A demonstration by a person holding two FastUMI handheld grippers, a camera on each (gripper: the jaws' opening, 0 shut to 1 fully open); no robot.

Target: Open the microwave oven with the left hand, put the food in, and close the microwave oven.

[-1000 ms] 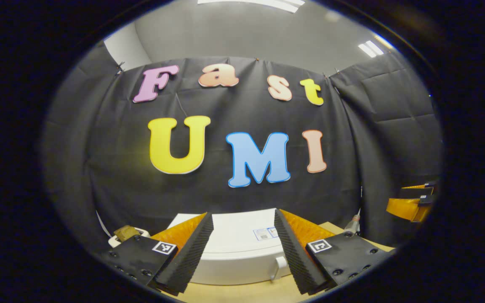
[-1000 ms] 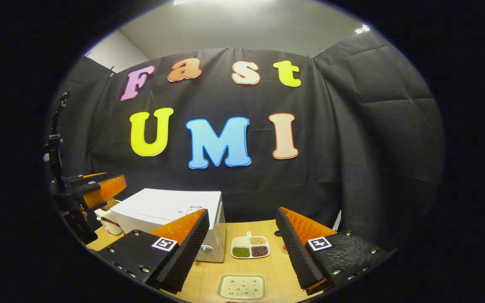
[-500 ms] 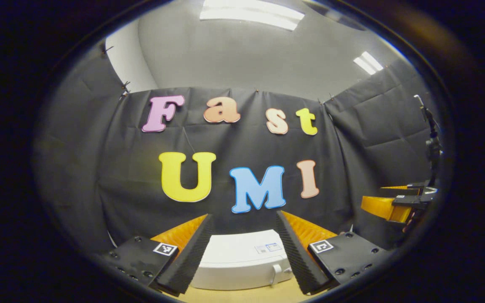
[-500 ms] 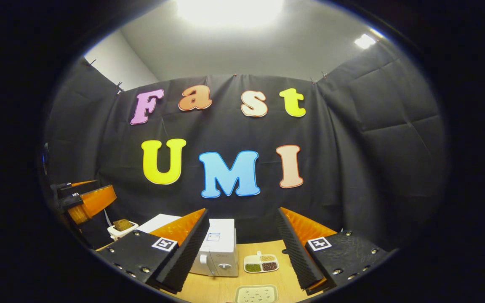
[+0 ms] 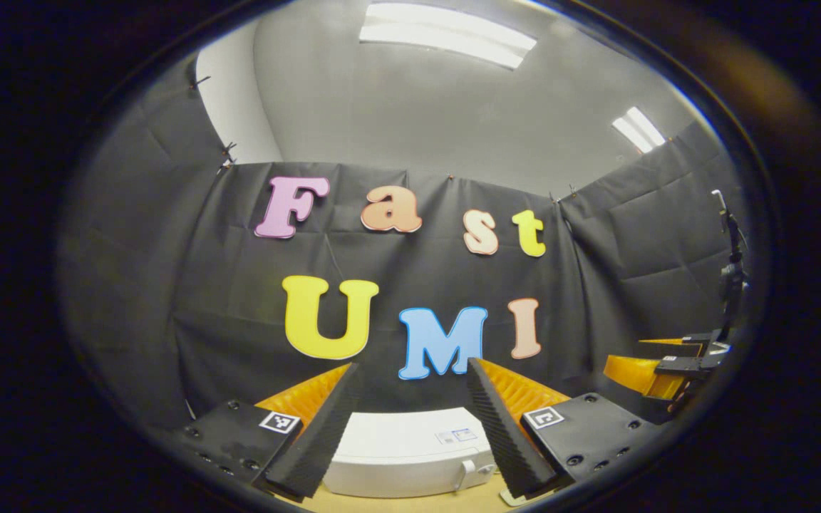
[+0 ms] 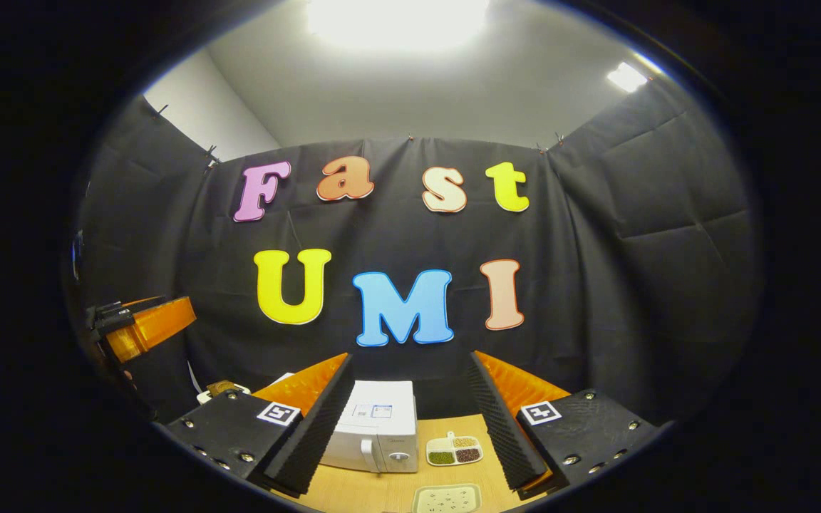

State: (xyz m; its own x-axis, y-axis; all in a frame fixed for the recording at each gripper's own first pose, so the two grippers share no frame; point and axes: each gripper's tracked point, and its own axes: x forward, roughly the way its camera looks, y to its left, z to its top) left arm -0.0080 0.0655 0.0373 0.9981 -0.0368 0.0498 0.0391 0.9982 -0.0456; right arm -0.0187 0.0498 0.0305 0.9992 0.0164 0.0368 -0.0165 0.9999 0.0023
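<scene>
The left tongs stand wide apart with nothing between them, raised above the white microwave oven, which sits on the wooden surface with its door shut and its handle facing the camera. Far off at the right edge of the left gripper view the right tongs hang in the air. In the right gripper view those right tongs also gape wide and empty — the microwave oven lies ahead and slightly left. Just right of it sits a divided dish of food, and nearer the camera a pale speckled tray. The left tongs hover at the far left.
</scene>
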